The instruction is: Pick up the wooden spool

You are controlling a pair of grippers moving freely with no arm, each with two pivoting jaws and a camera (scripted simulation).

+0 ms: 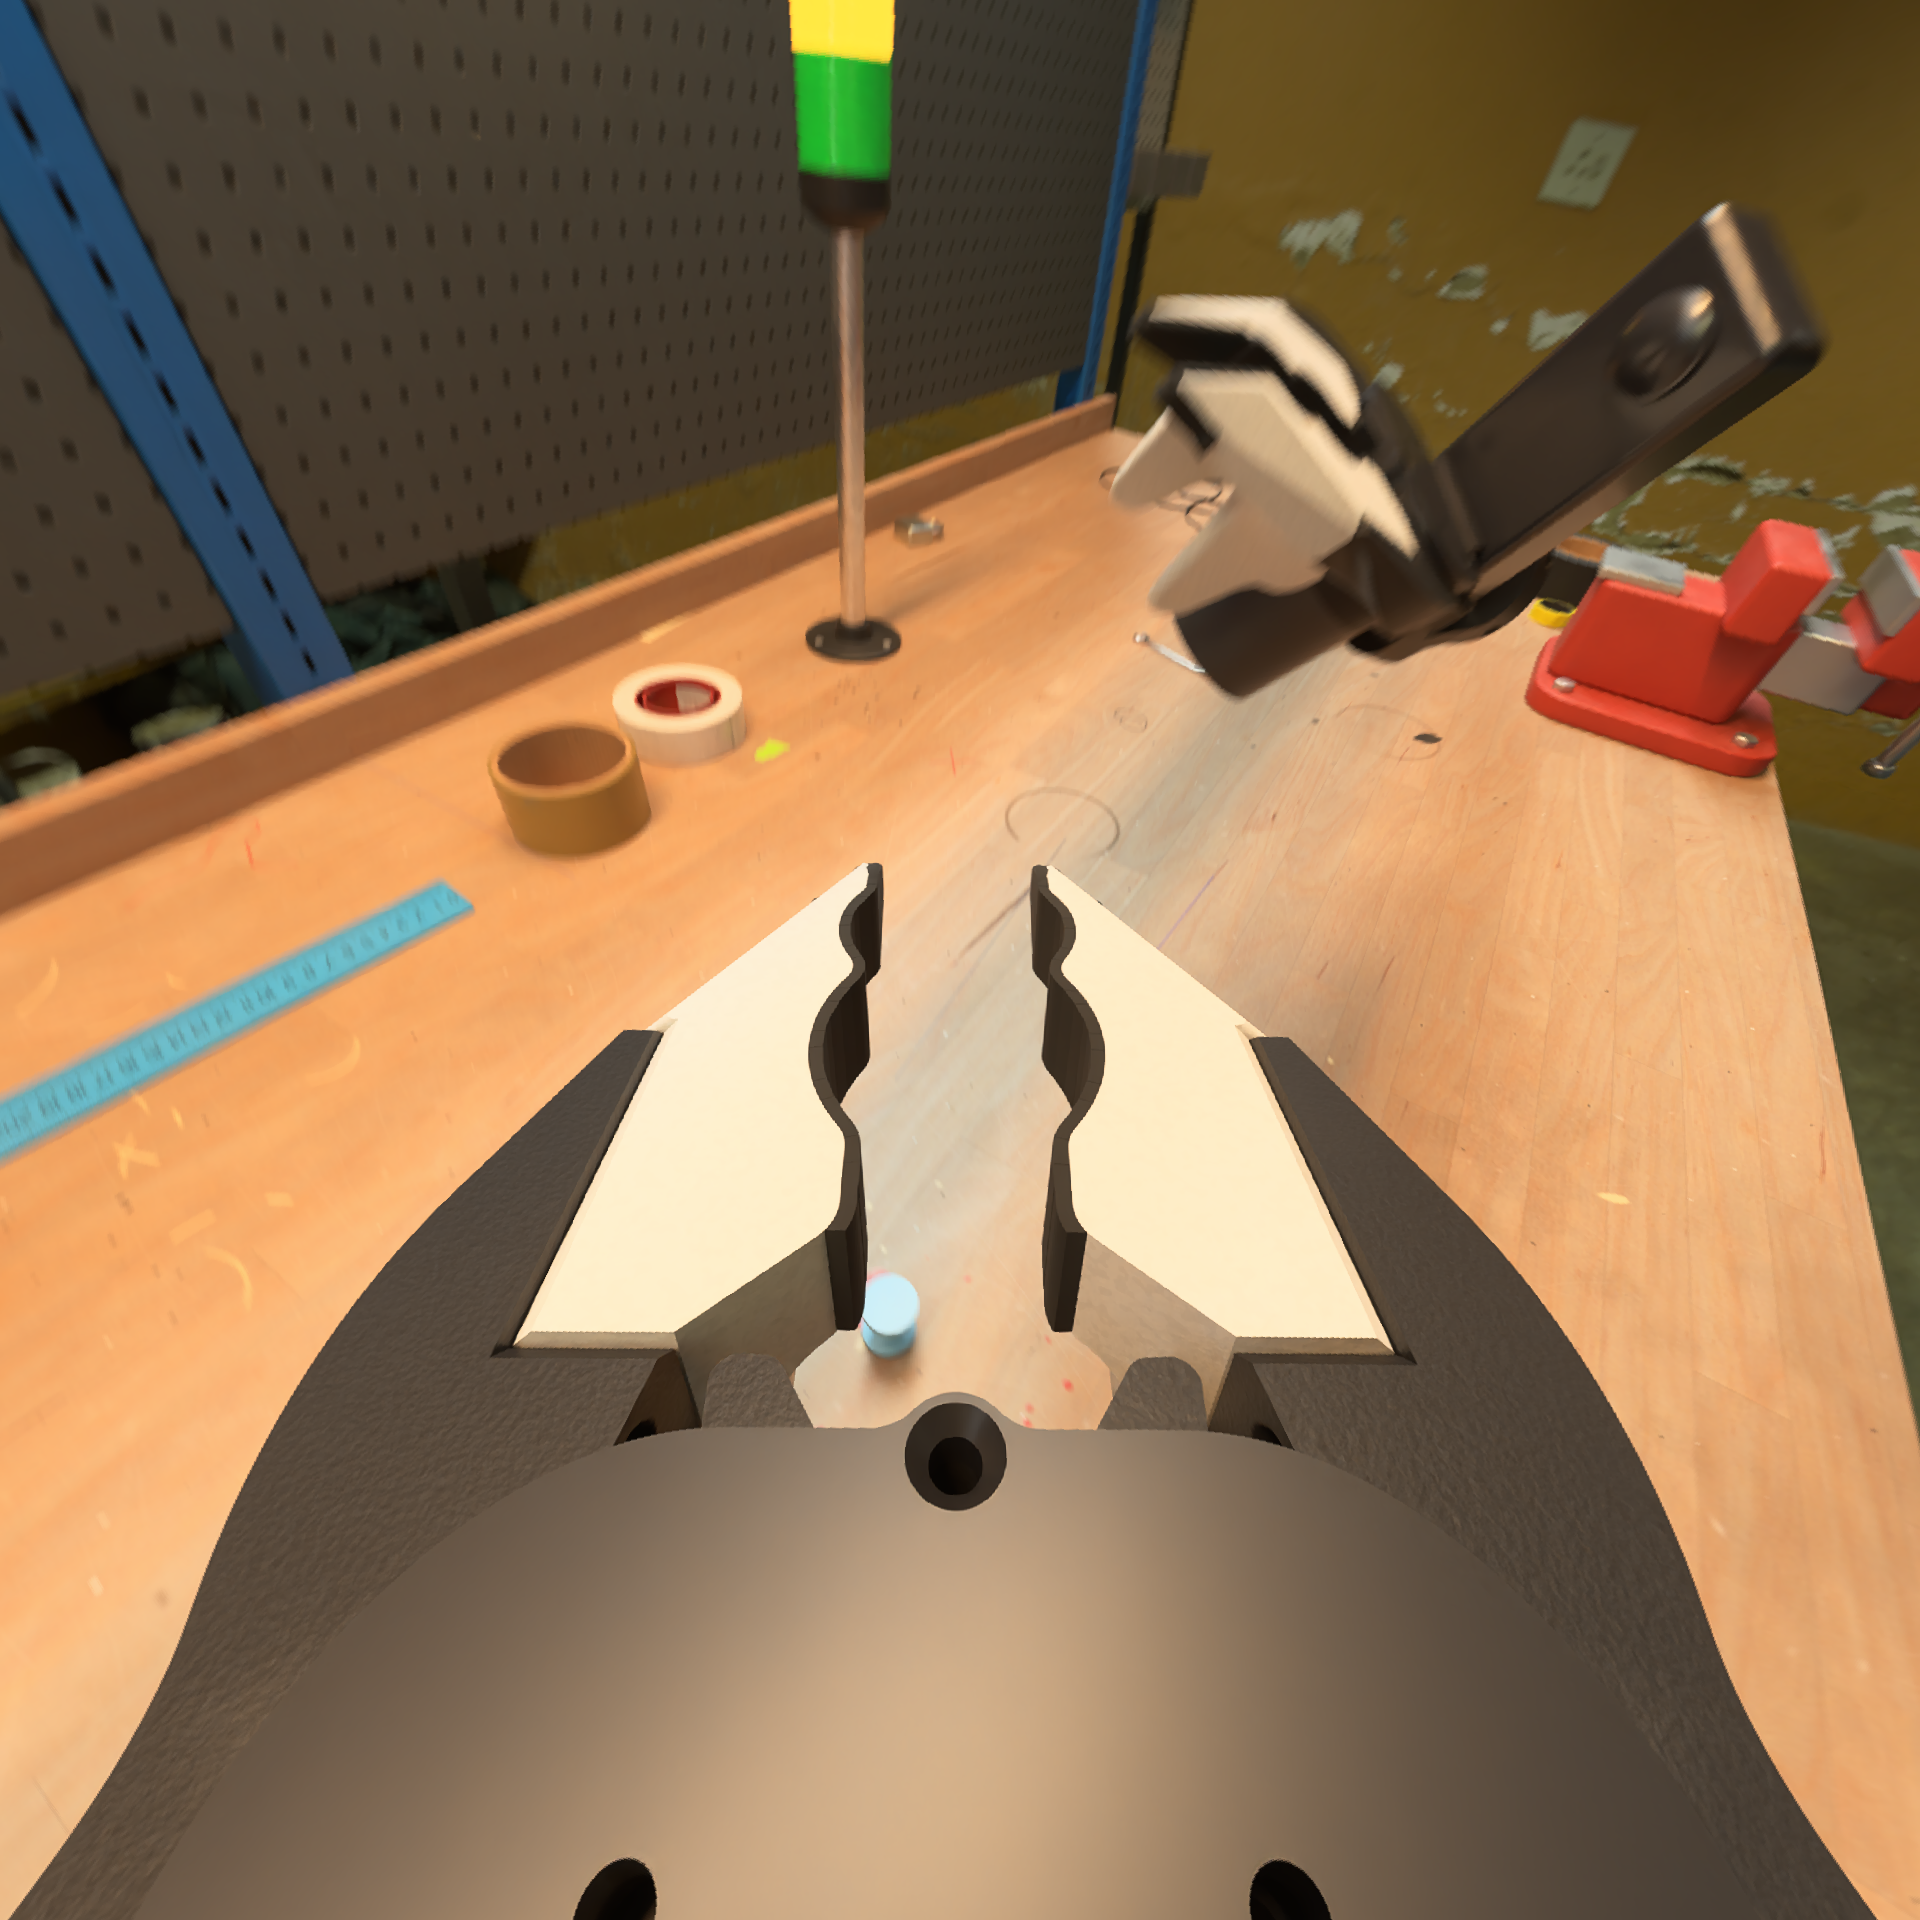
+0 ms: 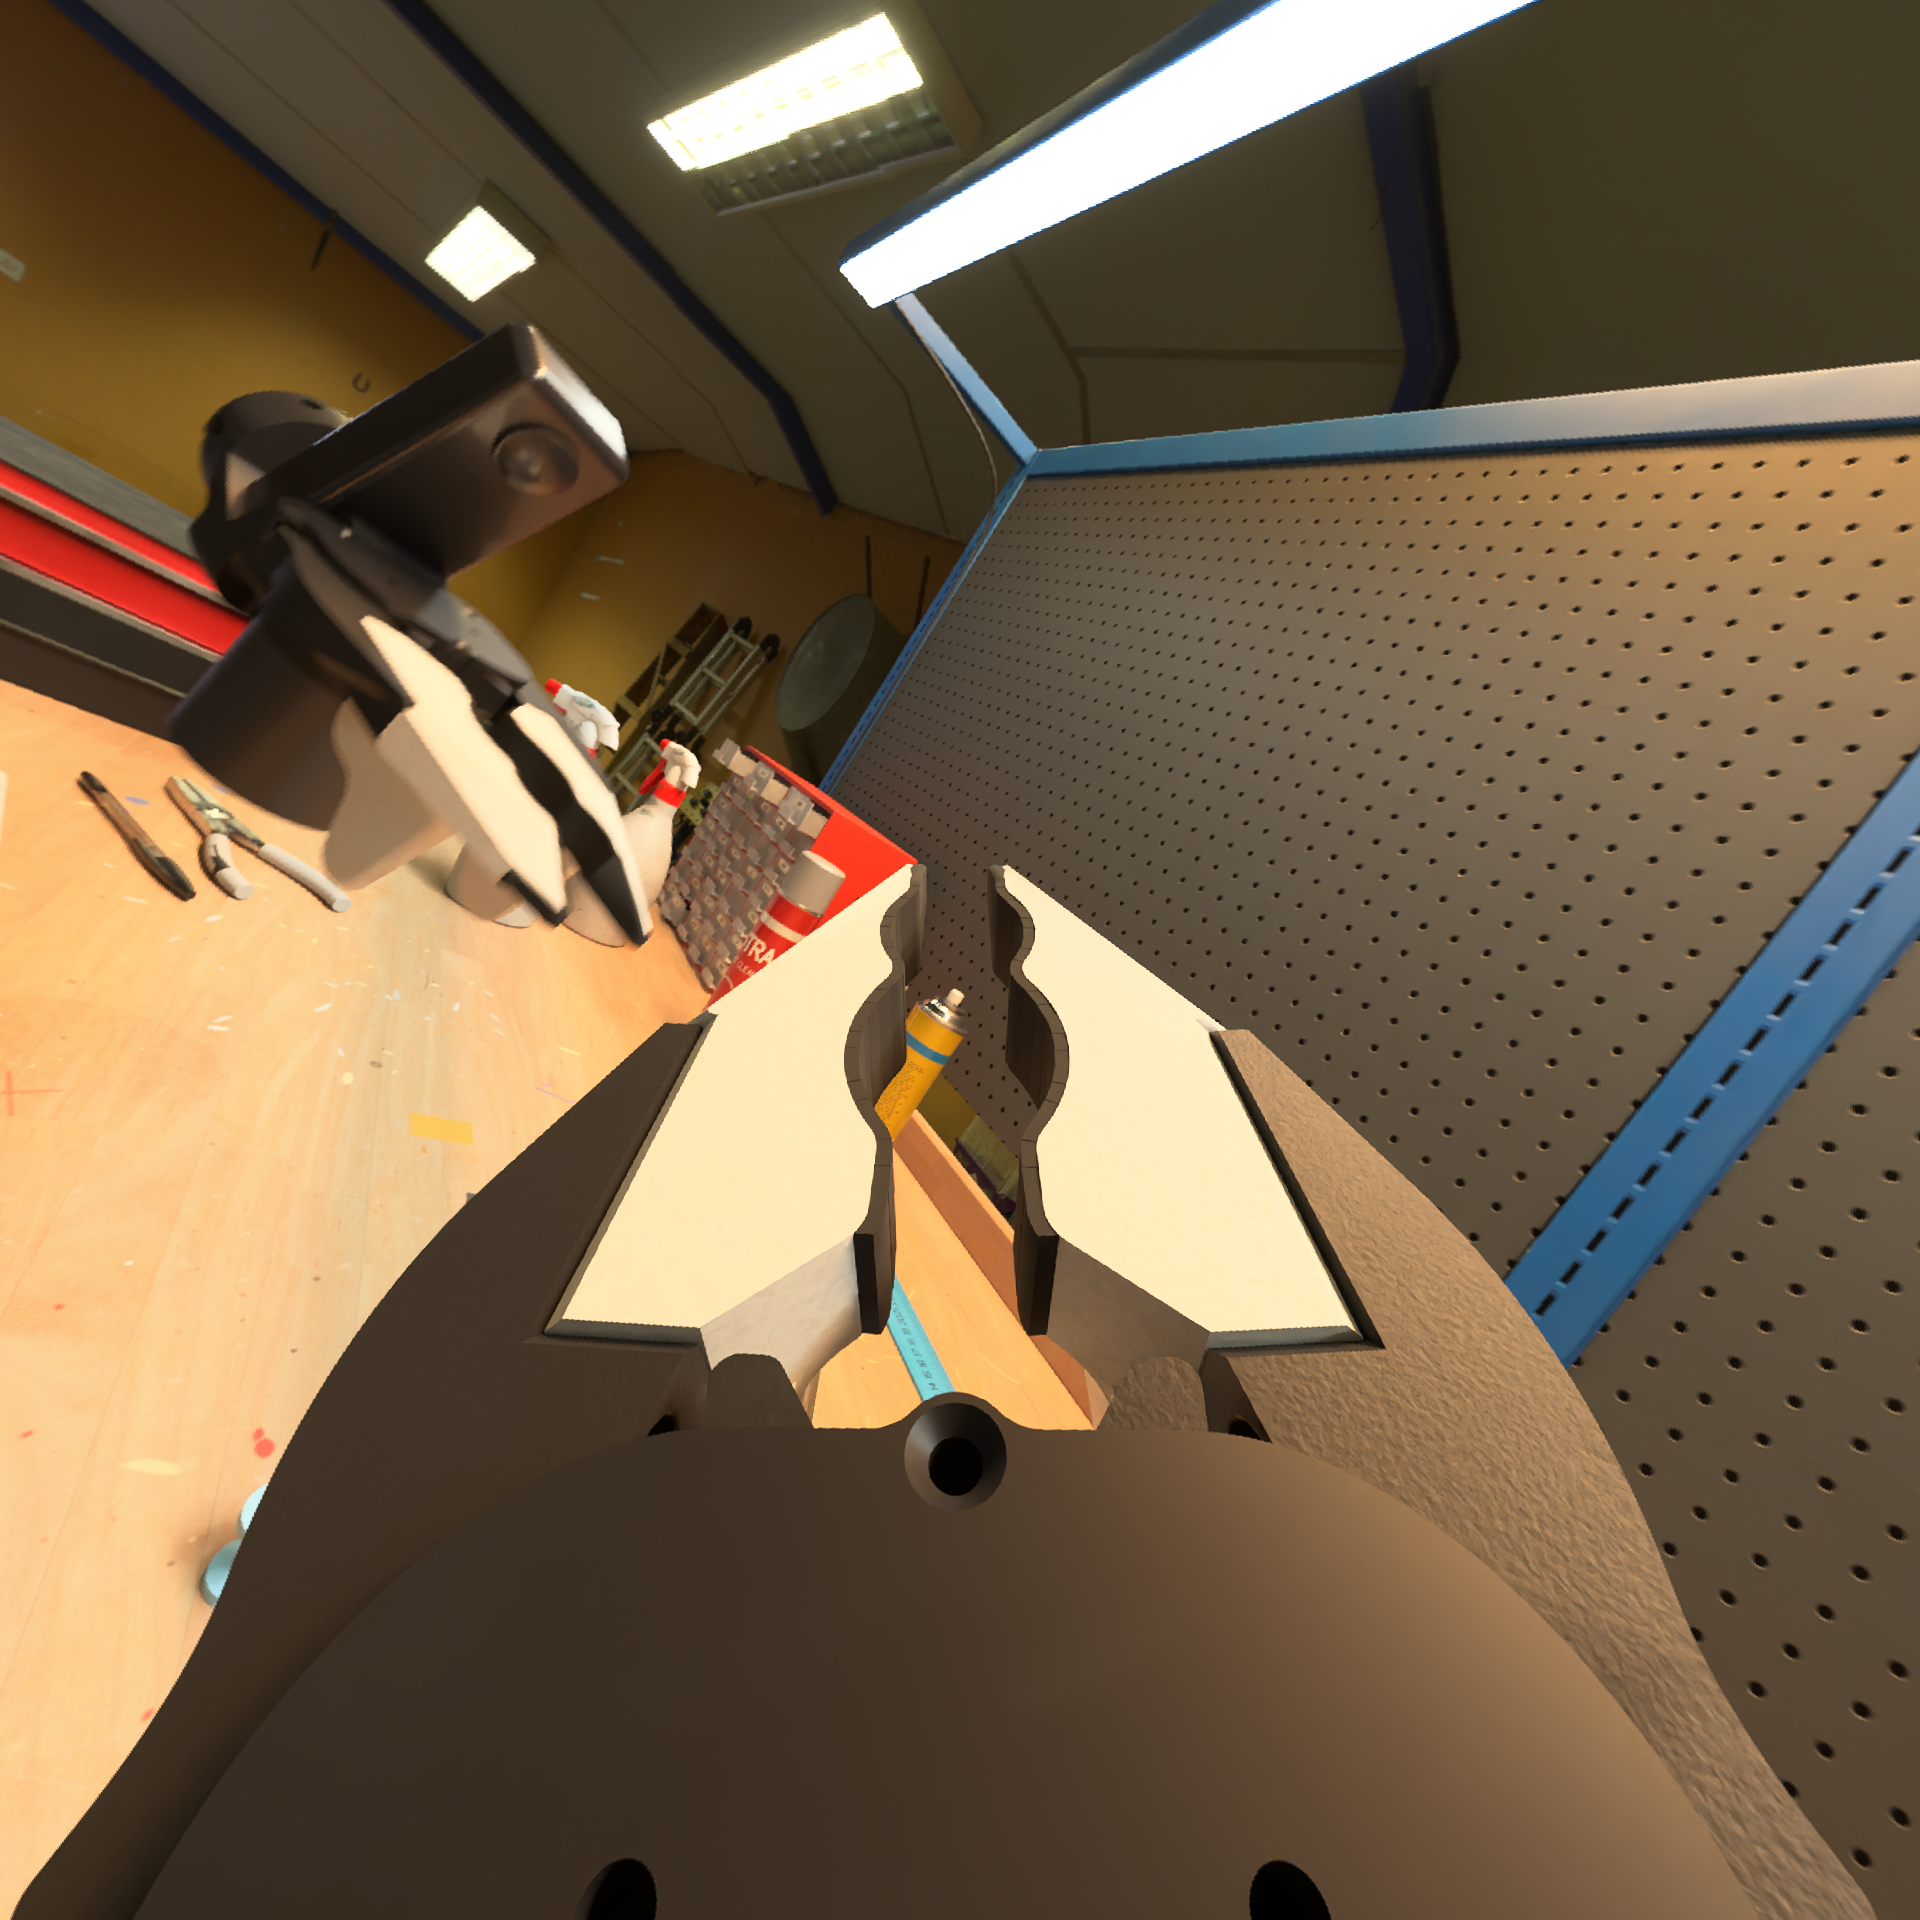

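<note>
A workbench (image 1: 1351, 1039) of pale wood fills the left wrist view, where the left gripper (image 1: 956, 883) hangs above the boards with its jaws parted by a moderate gap and nothing between them. The wooden spool (image 1: 889, 1314), pale blue, sits low in the centre of the frame, just beside the base of one cream finger (image 1: 727, 1122), which cuts off part of it; whether they touch is hard to tell. In the upper right of that frame the right gripper (image 1: 1164, 540) appears blurred and tilted above the bench, in front of a red vise (image 1: 1683, 655) cropped by the right edge. A brown tape roll (image 1: 569, 788) and a white tape roll (image 1: 680, 711) stand at centre left, near a signal pole (image 1: 850, 416) whose top runs out of frame, and a blue ruler (image 1: 229, 1018) crosses the left edge. In the right wrist view the right gripper (image 2: 956, 883) points toward the pegboard (image 2: 1455, 831), jaws apart and empty, with a yellow spray can (image 2: 920, 1060) partly hidden between its fingers. A pale blue shape (image 2: 231, 1548) at lower left is mostly hidden behind the gripper body.
</note>
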